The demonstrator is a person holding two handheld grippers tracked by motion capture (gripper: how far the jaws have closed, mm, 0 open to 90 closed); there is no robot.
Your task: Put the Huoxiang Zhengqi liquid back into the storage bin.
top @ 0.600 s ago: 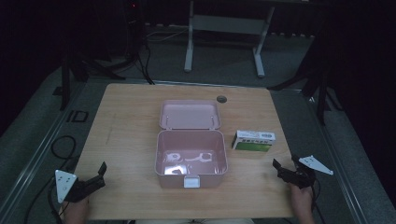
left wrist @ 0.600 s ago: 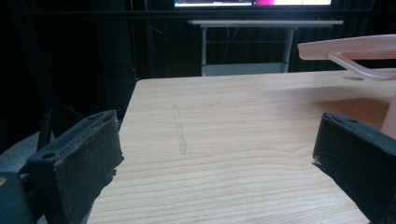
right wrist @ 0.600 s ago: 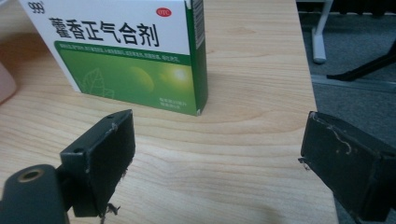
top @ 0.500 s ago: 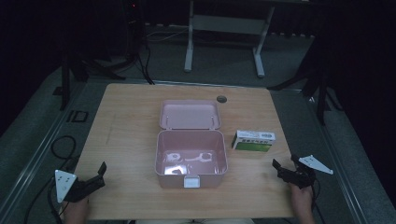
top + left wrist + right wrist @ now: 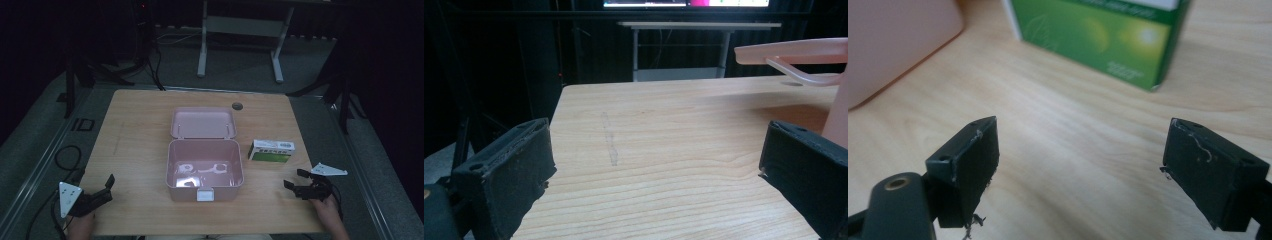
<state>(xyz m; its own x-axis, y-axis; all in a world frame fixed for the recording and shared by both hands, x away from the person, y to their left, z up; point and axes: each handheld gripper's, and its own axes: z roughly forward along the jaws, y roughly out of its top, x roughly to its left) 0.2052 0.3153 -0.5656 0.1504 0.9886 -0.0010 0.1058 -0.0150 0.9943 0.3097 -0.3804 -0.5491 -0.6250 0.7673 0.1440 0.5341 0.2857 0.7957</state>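
High view: a light wooden bench (image 5: pixel 140 130) is seen from above, with an open pink plastic box (image 5: pixel 204 167) at its middle, its hinged lid (image 5: pixel 203 122) laid back flat toward the far edge. A green and white cardboard carton (image 5: pixel 271 150) lies just beside the box on its right side, apart from it. The left gripper (image 5: pixel 106 186) is held low over the near left corner of the bench, its hand (image 5: pixel 80 227) entering from the bottom edge and its jaws angled toward the box, well apart from it. The right gripper (image 5: pixel 295 180) is held low over the near right part of the bench, its hand (image 5: pixel 327 212) behind it, and is pointed toward the carton, which lies near but is not touched.

In the left gripper view, the two black jaws are spread wide with only bare wood grain between them; nothing is gripped. The pink wall of the box and the edge of its lid (image 5: pixel 794 50) are seen at the right of that view.

In the right gripper view, the jaws are likewise spread wide and empty over the bench, with the green face of the carton (image 5: pixel 1098 35) ahead of them and a corner of the pink box (image 5: pixel 898 40) at the upper left.
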